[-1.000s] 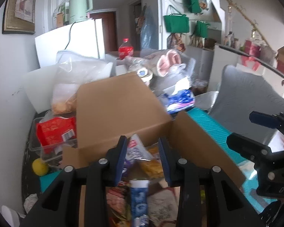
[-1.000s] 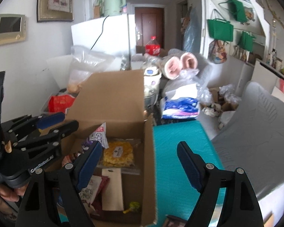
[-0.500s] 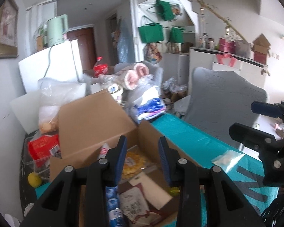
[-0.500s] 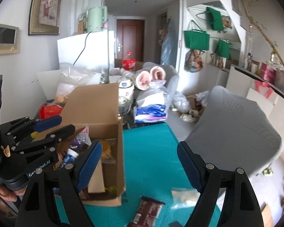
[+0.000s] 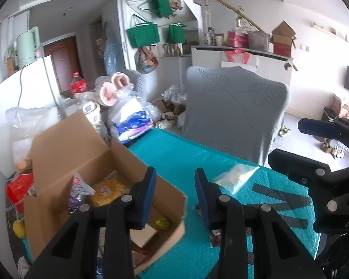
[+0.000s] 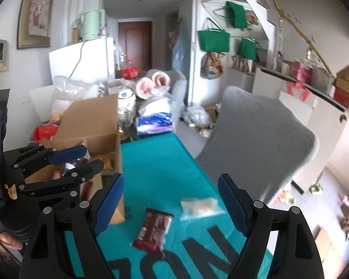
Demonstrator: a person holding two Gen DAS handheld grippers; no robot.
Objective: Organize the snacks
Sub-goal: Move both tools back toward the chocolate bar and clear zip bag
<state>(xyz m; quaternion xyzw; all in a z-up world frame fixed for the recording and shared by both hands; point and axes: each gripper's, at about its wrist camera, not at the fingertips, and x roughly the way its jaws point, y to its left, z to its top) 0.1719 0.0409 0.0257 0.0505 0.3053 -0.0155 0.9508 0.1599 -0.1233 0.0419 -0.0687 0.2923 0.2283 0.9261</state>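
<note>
An open cardboard box (image 5: pixel 58 153) stands at the left end of the teal mat (image 5: pixel 174 153) and holds several snack packs, among them a yellow pack (image 5: pixel 109 190) and a purple one (image 5: pixel 78 193). My left gripper (image 5: pixel 174 174) hangs over the box's right wall, jaws drawn close with nothing between them. On the mat lie a clear bag of pale snacks (image 6: pixel 201 205) and a dark red wrapped bar (image 6: pixel 154 229). My right gripper (image 6: pixel 172 181) stands wide open above and just short of these two, holding nothing. The clear bag (image 5: pixel 235 176) also shows past the left fingers.
A grey padded chair (image 6: pixel 256 134) stands against the mat's far right edge. Behind the box are plastic bags, a red pack in a clear bin (image 5: pixel 18 190), a blue-white package (image 6: pixel 154 122) and a white fridge (image 6: pixel 81 58). A yellow fruit (image 5: pixel 18 229) lies left of the box.
Both grippers swung right, from over the box toward the teal mat. The blue-white tube under the left jaws stayed in the box. The clear bag and wrapped bar came into view.
</note>
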